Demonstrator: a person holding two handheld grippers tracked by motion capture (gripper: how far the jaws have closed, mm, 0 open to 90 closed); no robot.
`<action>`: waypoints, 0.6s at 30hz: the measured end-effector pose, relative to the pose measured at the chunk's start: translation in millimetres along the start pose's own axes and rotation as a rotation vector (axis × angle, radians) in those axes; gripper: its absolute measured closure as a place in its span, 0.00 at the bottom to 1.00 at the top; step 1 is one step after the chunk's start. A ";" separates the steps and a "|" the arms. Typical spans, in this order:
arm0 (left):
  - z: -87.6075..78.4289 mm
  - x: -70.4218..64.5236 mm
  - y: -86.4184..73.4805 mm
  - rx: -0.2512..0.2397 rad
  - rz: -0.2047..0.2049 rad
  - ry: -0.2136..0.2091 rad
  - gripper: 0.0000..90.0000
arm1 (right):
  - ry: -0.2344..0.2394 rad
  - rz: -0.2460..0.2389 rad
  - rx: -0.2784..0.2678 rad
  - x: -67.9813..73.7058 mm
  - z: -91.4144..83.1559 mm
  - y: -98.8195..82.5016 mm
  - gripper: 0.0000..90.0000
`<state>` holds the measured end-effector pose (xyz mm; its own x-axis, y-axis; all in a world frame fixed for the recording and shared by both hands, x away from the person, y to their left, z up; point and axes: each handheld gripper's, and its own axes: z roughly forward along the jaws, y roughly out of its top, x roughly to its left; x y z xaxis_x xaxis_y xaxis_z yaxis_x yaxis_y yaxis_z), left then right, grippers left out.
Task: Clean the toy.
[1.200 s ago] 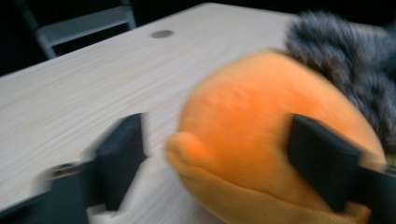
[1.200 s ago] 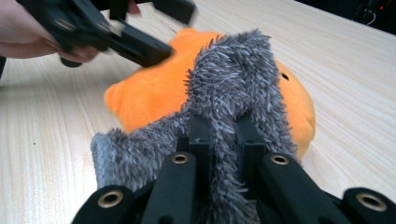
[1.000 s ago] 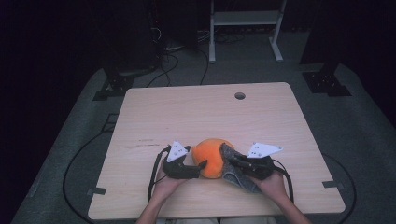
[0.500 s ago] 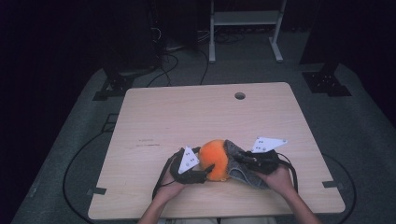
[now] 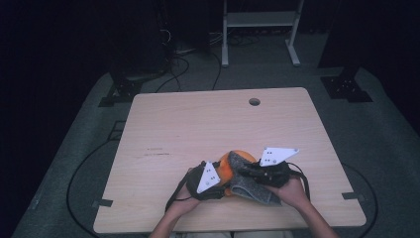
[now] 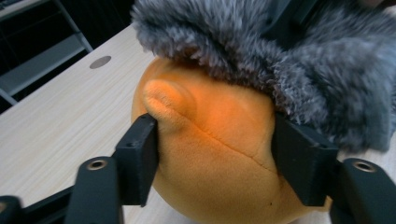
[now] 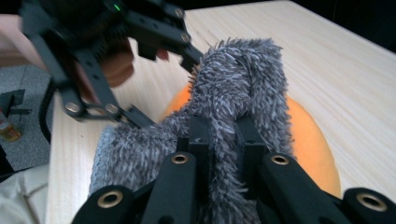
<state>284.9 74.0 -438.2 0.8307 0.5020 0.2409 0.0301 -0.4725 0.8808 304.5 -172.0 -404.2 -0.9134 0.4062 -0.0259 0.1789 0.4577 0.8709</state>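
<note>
left fingers [image 6: 215,154] have just been closing, now hugging the orange plush ball [image 6: 219,154] between them to steady it, while right fingers [image 7: 223,140] stay pinched on the grey fuzzy cloth [image 7: 243,79] draped over it.

The bench [image 5: 198,129] lies bare beyond the orange plush ball [image 5: 229,166] and grey furry cloth [image 5: 250,186], which crowd its near edge.

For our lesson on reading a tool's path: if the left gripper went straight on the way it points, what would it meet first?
The round orange plush toy: it already sits between the left gripper, whose jaws have just been closing, with the grey furry cloth beyond.
</note>
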 end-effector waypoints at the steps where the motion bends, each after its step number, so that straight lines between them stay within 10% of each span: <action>1: 1.3 6.7 0.0 0.006 -0.117 0.011 0.23 | -0.002 0.018 0.006 -4.1 -1.2 -5.2 0.89; 4: 4.3 11.7 -1.7 0.021 -0.215 -0.030 0.24 | 0.003 0.032 0.007 -6.6 -4.1 -8.9 0.89; 8: 5.3 4.0 1.1 0.025 -0.135 -0.025 0.35 | -0.009 0.022 0.013 -5.5 -10.0 -6.5 0.89; 11: 4.7 -7.6 2.4 0.020 0.025 -0.019 0.41 | 0.022 -0.012 -0.022 1.7 -14.3 5.8 0.89; 18: 2.9 -1.9 0.7 0.027 0.021 -0.047 0.43 | -0.015 0.042 0.014 -18.2 -17.7 -7.9 0.89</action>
<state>284.9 70.6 -439.2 0.8564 0.4575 0.2393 0.0269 -0.5024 0.8642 313.2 -197.0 -402.0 -0.8994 0.4370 0.0035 0.2225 0.4509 0.8644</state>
